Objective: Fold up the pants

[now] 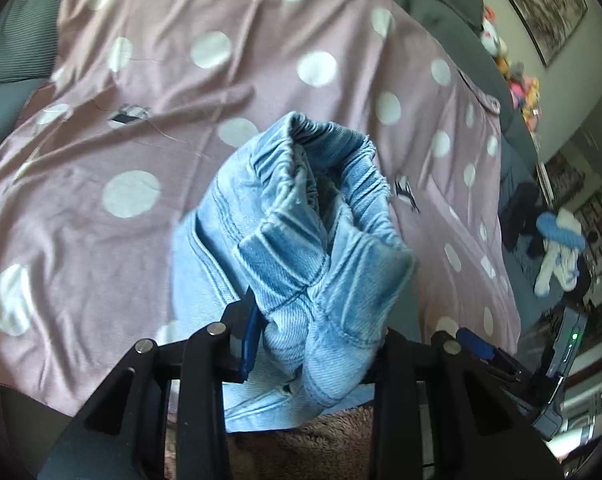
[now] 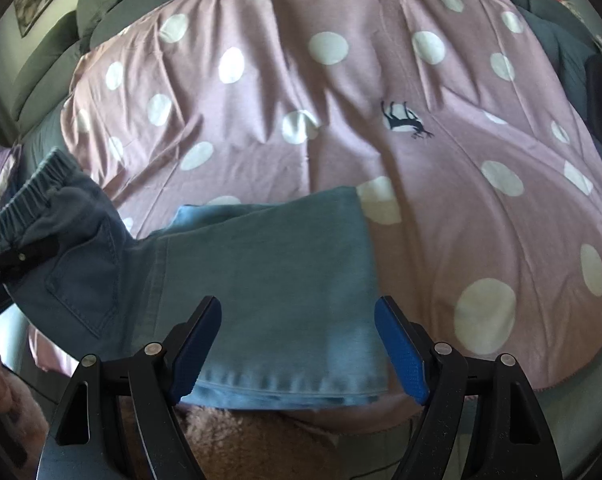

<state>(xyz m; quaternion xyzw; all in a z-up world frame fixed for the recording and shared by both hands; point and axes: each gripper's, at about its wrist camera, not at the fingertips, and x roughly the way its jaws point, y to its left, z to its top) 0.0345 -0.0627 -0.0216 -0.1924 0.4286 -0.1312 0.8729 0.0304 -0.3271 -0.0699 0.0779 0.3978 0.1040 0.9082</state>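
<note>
Light blue denim pants (image 2: 261,280) lie on a pink sheet with white dots (image 2: 381,80). In the left wrist view my left gripper (image 1: 317,344) is shut on the waist end of the pants (image 1: 313,220) and holds the bunched elastic waistband lifted above the sheet. In the right wrist view my right gripper (image 2: 297,348) is open, its blue pads (image 2: 401,356) on either side of the leg hem (image 2: 285,388) near the front edge. The left gripper with the lifted waistband (image 2: 33,200) shows at the far left.
The pink dotted sheet (image 1: 181,80) covers a grey sofa with cushions (image 1: 17,36) at the back. A fluffy brown fabric (image 2: 241,440) lies at the near edge. Toys and clothes (image 1: 557,248) sit at the right beyond the sheet.
</note>
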